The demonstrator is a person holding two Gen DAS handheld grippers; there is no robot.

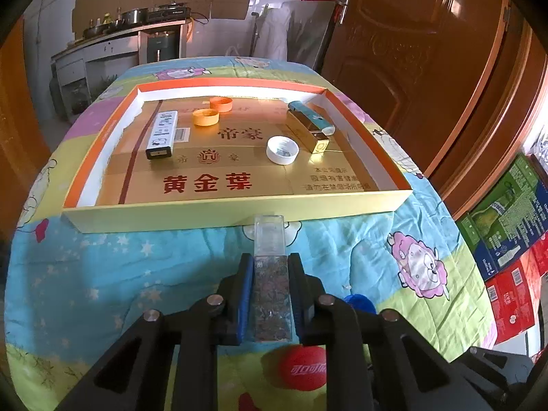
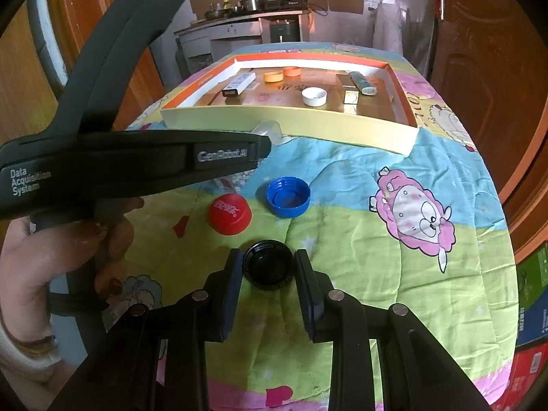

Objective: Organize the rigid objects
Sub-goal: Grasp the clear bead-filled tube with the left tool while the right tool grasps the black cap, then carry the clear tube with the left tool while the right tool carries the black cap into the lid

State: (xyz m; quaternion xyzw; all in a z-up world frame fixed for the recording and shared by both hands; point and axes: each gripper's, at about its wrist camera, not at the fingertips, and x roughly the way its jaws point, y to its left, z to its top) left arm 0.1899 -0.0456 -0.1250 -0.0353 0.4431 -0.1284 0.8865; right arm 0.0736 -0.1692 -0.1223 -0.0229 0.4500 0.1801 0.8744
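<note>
Clear box (image 1: pixel 269 274): clamped lengthwise by the left gripper (image 1: pixel 269 294) jaws, just before the tray (image 1: pixel 239 210) near the worktop's middle.
Black cap (image 2: pixel 268 266): bracketed by the right gripper (image 2: pixel 268 274) jaws; contact cannot be told.
Red cap (image 2: pixel 230 213), blue cap (image 2: pixel 288 197): lying between the black cap and the tray.

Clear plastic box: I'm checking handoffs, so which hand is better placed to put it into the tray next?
Left. The left gripper is already shut on the clear plastic box, just short of the tray. The right gripper brackets a black cap.
</note>
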